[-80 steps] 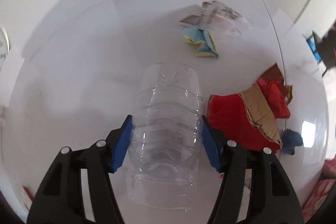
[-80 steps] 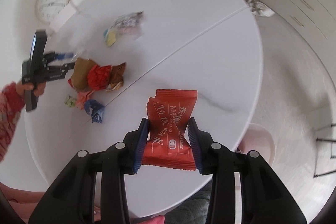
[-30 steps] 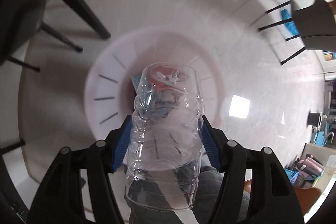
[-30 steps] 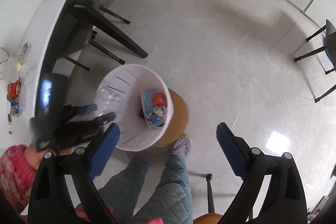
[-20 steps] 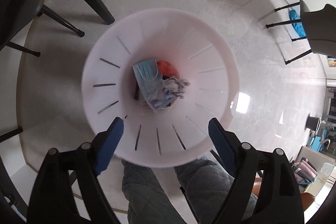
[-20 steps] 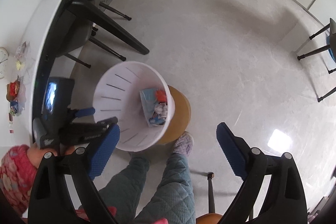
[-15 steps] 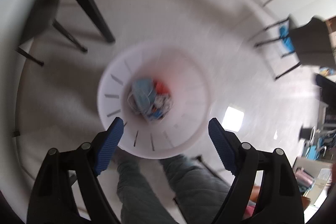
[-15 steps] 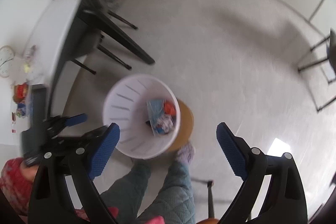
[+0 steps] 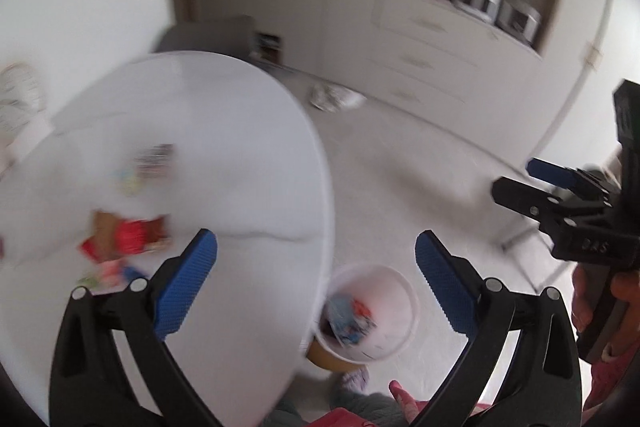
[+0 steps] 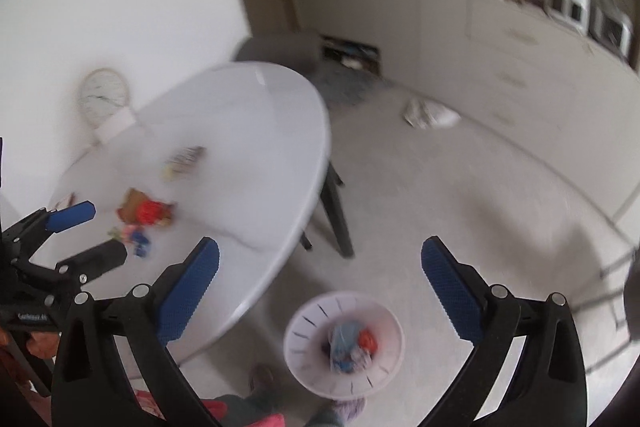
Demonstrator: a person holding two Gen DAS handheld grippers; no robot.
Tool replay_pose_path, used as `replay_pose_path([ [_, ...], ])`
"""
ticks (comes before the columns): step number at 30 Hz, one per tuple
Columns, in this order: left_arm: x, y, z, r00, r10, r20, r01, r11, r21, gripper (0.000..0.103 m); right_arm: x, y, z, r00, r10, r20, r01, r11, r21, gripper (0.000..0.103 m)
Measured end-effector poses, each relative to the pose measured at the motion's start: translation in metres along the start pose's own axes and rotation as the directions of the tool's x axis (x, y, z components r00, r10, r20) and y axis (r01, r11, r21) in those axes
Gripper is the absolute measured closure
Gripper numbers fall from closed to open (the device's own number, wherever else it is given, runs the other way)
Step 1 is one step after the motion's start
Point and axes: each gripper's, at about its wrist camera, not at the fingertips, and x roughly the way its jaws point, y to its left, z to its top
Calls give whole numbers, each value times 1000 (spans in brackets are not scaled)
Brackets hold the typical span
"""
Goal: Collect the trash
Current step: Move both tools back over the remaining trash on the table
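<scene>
Both views are blurred by motion. My left gripper (image 9: 316, 259) is open and empty, above the white table's (image 9: 248, 187) right edge. My right gripper (image 10: 320, 265) is open and empty, high over the floor. The white slotted bin (image 10: 300, 327) stands on the floor beside the table and holds blue and red trash; it also shows in the left wrist view (image 9: 400, 287). On the table lie a red and brown wrapper pile (image 9: 124, 239), small scraps (image 10: 136, 237) and a printed packet with a yellow-blue cloth (image 10: 182, 161). Each gripper shows in the other's view (image 9: 560, 195) (image 10: 60, 239).
A round white clock (image 10: 105, 98) leans on the wall at the table's back. A grey chair (image 10: 280, 55) stands behind the table. A crumpled bag (image 10: 430, 117) lies on the floor by the white cabinets (image 9: 440, 59). My legs and slippers are beside the bin.
The left gripper opened and dropped the clear bottle over the bin. Both grippers, open and empty, have swung up from the bin toward the table.
</scene>
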Motion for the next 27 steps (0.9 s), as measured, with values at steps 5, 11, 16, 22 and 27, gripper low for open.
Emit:
replay_pose_path([
  [5, -19, 50, -10, 995, 97, 33, -93, 989, -117, 8, 7, 56, 16, 996, 82, 26, -79, 992, -103, 3],
  [11, -28, 95, -15, 981, 190, 29, -180, 963, -198, 8, 12, 96, 21, 993, 119, 18, -115, 980, -161, 3],
  [16, -33, 124, -24, 973, 232, 11, -223, 946, -236, 8, 19, 111, 19, 990, 142, -13, -142, 979, -149, 3],
  [22, -31, 176, -38, 961, 271, -47, -273, 921, -278, 8, 44, 132, 15, 981, 177, -83, -186, 976, -115, 3],
  [27, -20, 221, -53, 959, 258, -116, -282, 902, -327, 8, 74, 158, 12, 966, 208, -154, -224, 970, -93, 3],
])
